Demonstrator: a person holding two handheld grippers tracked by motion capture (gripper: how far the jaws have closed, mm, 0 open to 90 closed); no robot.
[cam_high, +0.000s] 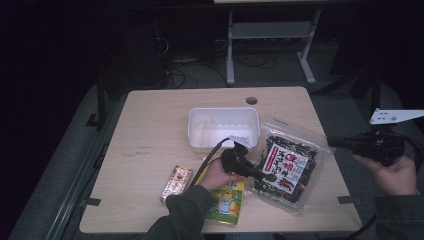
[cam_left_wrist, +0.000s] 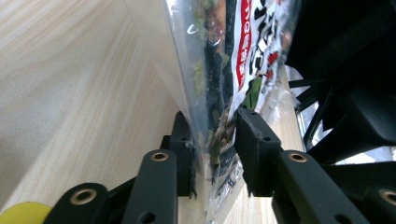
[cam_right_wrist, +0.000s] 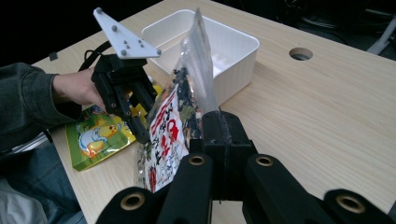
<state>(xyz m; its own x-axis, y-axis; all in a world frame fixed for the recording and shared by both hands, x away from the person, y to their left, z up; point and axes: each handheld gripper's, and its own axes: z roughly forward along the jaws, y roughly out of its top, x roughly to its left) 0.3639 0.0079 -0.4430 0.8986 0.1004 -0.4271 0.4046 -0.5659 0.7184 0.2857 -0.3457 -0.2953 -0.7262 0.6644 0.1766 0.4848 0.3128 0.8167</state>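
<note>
High view: white tub (cam_high: 200, 131) behind seaweed bag (cam_high: 287, 167); green packet (cam_high: 226, 205) beside.

The table (cam_high: 150, 120) is pale wood-grain laminate, smooth and matt. The seaweed snack bag (cam_high: 287, 167) is clear, glossy crinkled plastic film with a printed paper-like label. The white tray (cam_high: 200, 131) looks like smooth matt plastic. The left hand-held gripper (cam_high: 265, 175) is matt black plastic with brass-coloured rivets. The green packet (cam_high: 225, 205) is shiny foil-like film.
</note>
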